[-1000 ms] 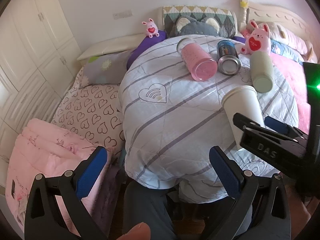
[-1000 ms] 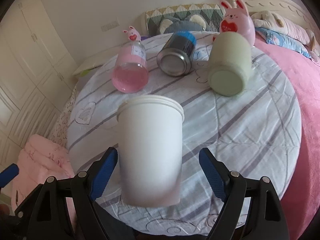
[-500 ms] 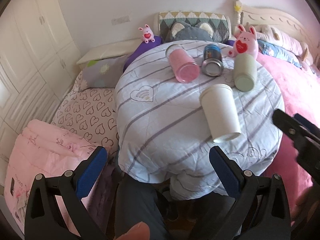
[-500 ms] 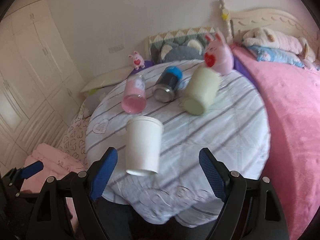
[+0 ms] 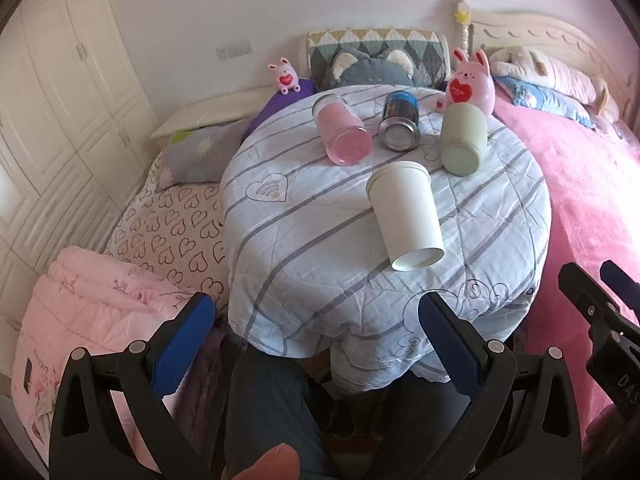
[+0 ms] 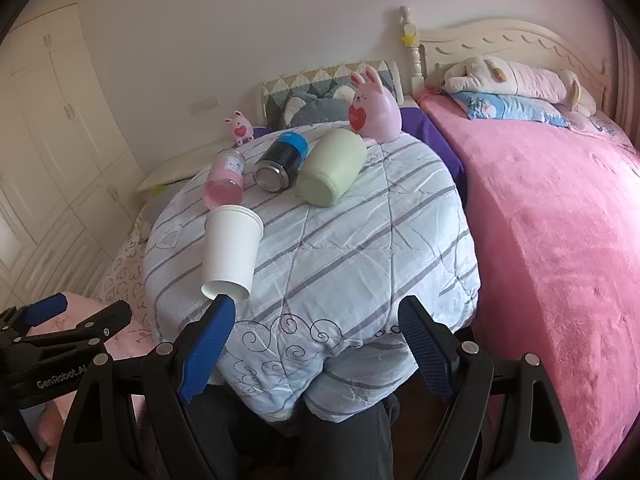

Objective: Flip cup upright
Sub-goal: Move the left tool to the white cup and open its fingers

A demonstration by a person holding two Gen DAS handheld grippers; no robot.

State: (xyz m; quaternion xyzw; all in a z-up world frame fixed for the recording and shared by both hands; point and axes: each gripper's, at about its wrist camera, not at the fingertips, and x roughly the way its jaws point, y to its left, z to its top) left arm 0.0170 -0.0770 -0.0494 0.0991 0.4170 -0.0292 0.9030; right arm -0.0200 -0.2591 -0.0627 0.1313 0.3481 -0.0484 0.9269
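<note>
I judged the step in hand to be the approach to the white paper cup (image 5: 406, 214), which lay on its side on the quilt-covered round table (image 5: 328, 264), base toward me and rim pointing away. To do this well, I would have brought one gripper forward until the fingers straddled the cup wall near mid-height, closed lightly because thin paper crushes easily, then rotated the base down onto the quilt, whose soft, wrinkled surface could let the cup topple.

The right gripper (image 6: 316, 340) was spread wide and held nothing; the cup (image 6: 232, 254) sat ahead of it, just beyond the left finger (image 6: 210, 340), whose tip overlapped the cup base in that view; I could not tell whether they touched. The left gripper (image 5: 316, 332) was likewise released and empty, with the cup ahead of and between its fingers, apart from both. The pink jar (image 5: 344, 134), metal can (image 5: 398, 126) and green cup (image 5: 464, 140) lay farther ahead.
</note>
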